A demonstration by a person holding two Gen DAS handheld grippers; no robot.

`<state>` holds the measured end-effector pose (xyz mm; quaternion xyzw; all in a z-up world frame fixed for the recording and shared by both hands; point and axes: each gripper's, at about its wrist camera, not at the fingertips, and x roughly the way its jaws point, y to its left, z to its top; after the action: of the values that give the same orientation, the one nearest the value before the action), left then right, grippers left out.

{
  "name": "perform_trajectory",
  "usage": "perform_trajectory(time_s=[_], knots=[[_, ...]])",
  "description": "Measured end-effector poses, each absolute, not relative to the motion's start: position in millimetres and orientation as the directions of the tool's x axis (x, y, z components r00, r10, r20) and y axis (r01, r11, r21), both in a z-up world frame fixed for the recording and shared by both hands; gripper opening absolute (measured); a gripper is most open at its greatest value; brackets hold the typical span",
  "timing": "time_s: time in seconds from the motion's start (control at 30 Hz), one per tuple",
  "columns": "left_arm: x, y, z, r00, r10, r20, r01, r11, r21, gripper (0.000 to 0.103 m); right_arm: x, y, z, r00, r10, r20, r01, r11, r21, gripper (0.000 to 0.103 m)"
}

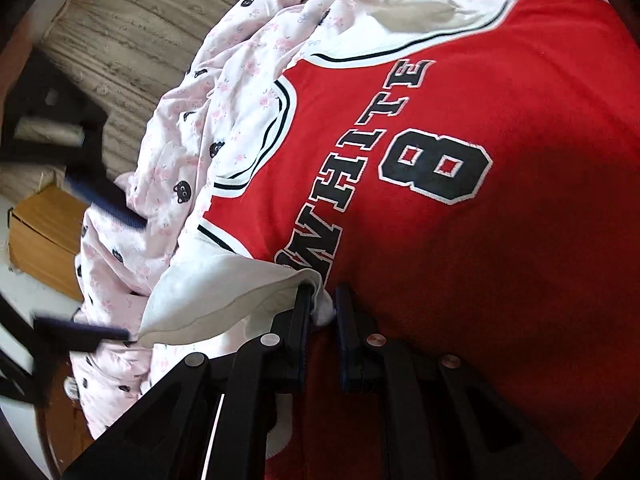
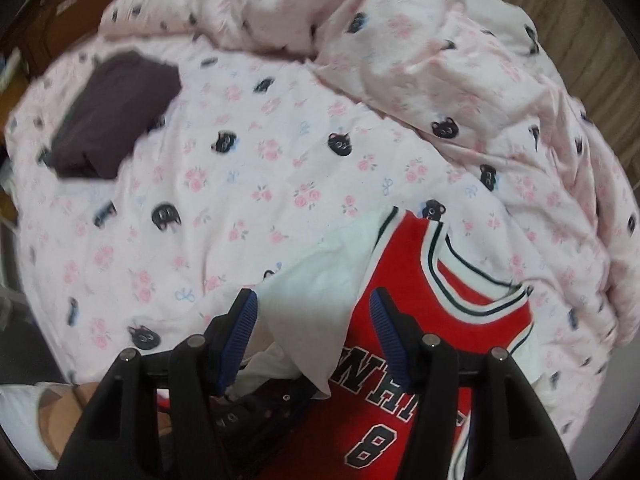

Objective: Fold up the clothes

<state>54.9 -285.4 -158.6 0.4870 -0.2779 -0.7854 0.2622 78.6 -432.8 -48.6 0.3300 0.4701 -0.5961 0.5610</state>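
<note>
A red jersey marked "WHITE 8", with white sleeves, lies spread on the pink bed sheet. My left gripper is shut on the edge of the near white sleeve, which is bunched between its fingers. In the right wrist view the same sleeve rises between the blue pads of my right gripper, which stands open around it. The left gripper's black body shows just below. In the left wrist view the right gripper appears blurred at the left edge, jaws wide apart.
A folded dark purple garment rests on the sheet at the far left. A crumpled duvet in the same cat-and-flower print is heaped along the back and right. A wooden box stands on the floor beside the bed.
</note>
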Motion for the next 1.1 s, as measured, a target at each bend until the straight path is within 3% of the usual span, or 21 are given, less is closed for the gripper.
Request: perform_trajectory(time_s=[0.1, 0.37, 0.43, 0.5, 0.57, 0.87, 1.1], knots=[[55, -288, -159, -0.391, -0.679, -0.622, 0.145, -0.713, 0.686, 0.008, 99, -436, -56, -0.281, -0.346, -0.895, 0.935, 0.114, -0.337, 0.060], [53, -286, -161, -0.391, -0.702, -0.596, 0.131, -0.683, 0.719, 0.008, 124, -448, -79, -0.280, -0.257, -0.925, 0.940, 0.124, -0.319, 0.066], [54, -286, -162, -0.394, -0.699, -0.597, 0.135, -0.686, 0.715, 0.008, 129, -449, -89, -0.322, -0.245, -0.915, 0.921, 0.141, -0.362, 0.053], [55, -285, -160, -0.397, -0.700, -0.593, 0.137, -0.685, 0.716, 0.008, 118, -453, -87, -0.314, -0.233, -0.920, 0.933, 0.102, -0.345, 0.023], [55, -285, -160, -0.396, -0.705, -0.589, 0.134, -0.679, 0.722, 0.008, 107, -456, -85, -0.307, -0.229, -0.924, 0.940, 0.081, -0.332, 0.016], [56, -284, -153, -0.400, -0.702, -0.589, 0.114, -0.675, 0.729, 0.008, 29, -435, -38, -0.117, -0.326, -0.938, 0.992, -0.090, -0.092, 0.012], [59, -280, -149, -0.399, -0.701, -0.591, 0.093, -0.672, 0.734, 0.009, -35, -415, -41, 0.020, -0.352, -0.936, 0.977, -0.190, 0.092, 0.012]])
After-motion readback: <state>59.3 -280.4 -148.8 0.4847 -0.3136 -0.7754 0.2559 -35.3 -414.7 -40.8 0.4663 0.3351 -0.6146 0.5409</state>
